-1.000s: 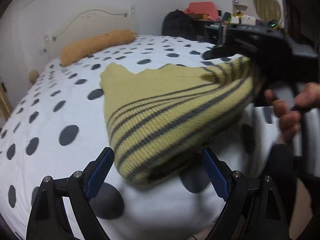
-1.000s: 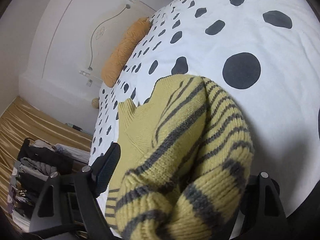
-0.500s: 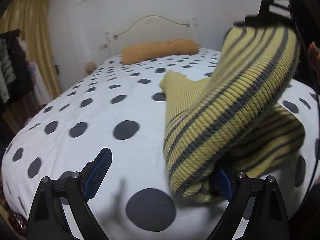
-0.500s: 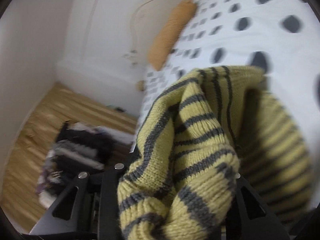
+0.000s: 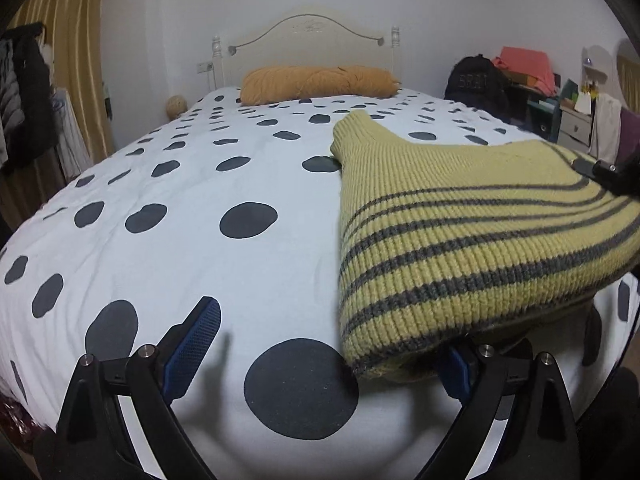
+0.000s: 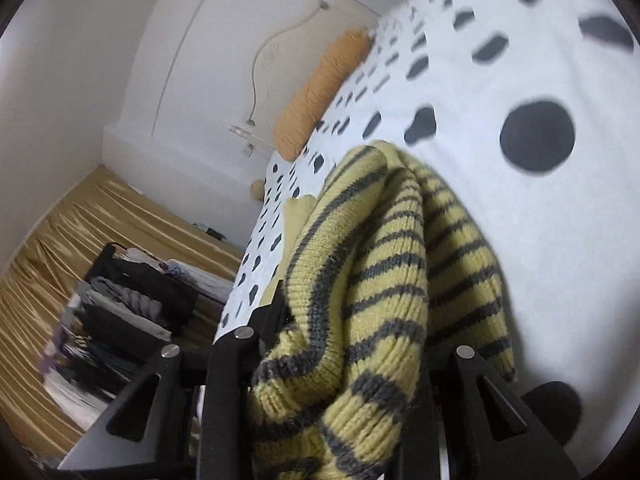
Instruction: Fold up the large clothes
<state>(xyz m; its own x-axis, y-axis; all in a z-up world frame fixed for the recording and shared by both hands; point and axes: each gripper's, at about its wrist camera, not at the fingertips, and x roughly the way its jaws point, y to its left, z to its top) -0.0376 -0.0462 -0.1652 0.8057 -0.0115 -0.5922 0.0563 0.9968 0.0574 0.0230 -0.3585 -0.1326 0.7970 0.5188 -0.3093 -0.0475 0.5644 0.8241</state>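
1. Sweater (image 5: 460, 240): the yellow knit with grey stripes lay on the spotted bed cover (image 5: 240, 280), toward the bed's right side and near its foot edge, bunched double with its neck pointing at the headboard (image 5: 308, 36).
2. Your right gripper (image 6: 340, 360) had just been closing, and its 2 fingers were clenched on a thick wad of the striped knit, which filled the gap between them.
3. Your left gripper (image 5: 328, 352) had just been opening; its fingers stood released, the blue pad (image 5: 196, 340) clear over the cover and the other finger tucked under the sweater's near edge, pressing on nothing.
4. The step in hand looked like carrying the gathered part over to make a fold. To do it well, you needed to keep the right grip firm, since heavy knit sags and slips.
5. You would have done best to bring the left gripper onto the free near edge, so both corners travelled together and landed square to the foot edge.
6. The orange pillow (image 5: 316, 82) by the headboard was well apart and no obstacle.
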